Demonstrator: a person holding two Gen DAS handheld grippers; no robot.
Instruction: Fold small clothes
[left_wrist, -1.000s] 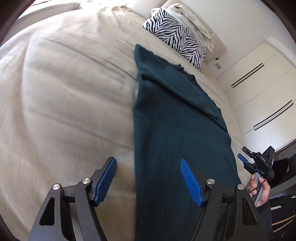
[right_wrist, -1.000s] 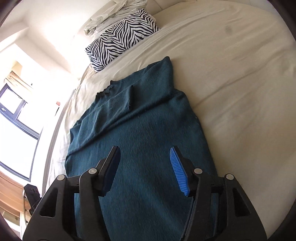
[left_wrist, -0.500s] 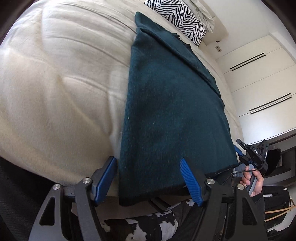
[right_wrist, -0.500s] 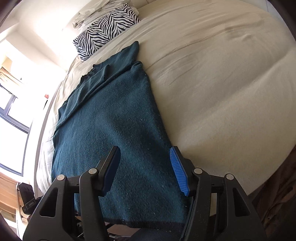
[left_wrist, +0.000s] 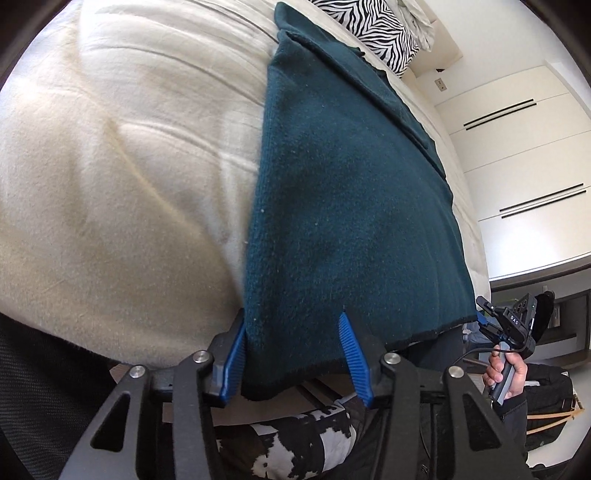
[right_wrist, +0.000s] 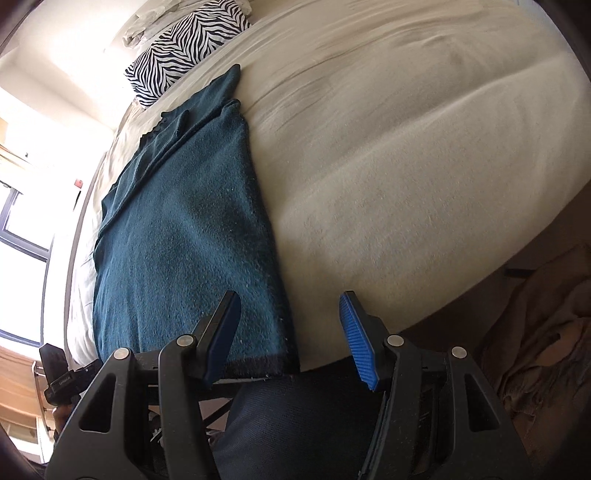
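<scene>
Left wrist view showed the left gripper (left_wrist: 295, 354) closing its jaws astride the sweater (left_wrist: 351, 206) hem corner at the bed (left_wrist: 110, 184) edge; right gripper (right_wrist: 291, 332) jaws spread, straddling the other corner. A shallow bite risked slipping, skewing the fold.

You see the cream bed (left_wrist: 122, 177) filling the frame's left, a zebra-striped pillow (left_wrist: 373, 29) at the top, white wardrobe doors (left_wrist: 524, 155) at right, and a bright window (right_wrist: 22, 206) at far left.
</scene>
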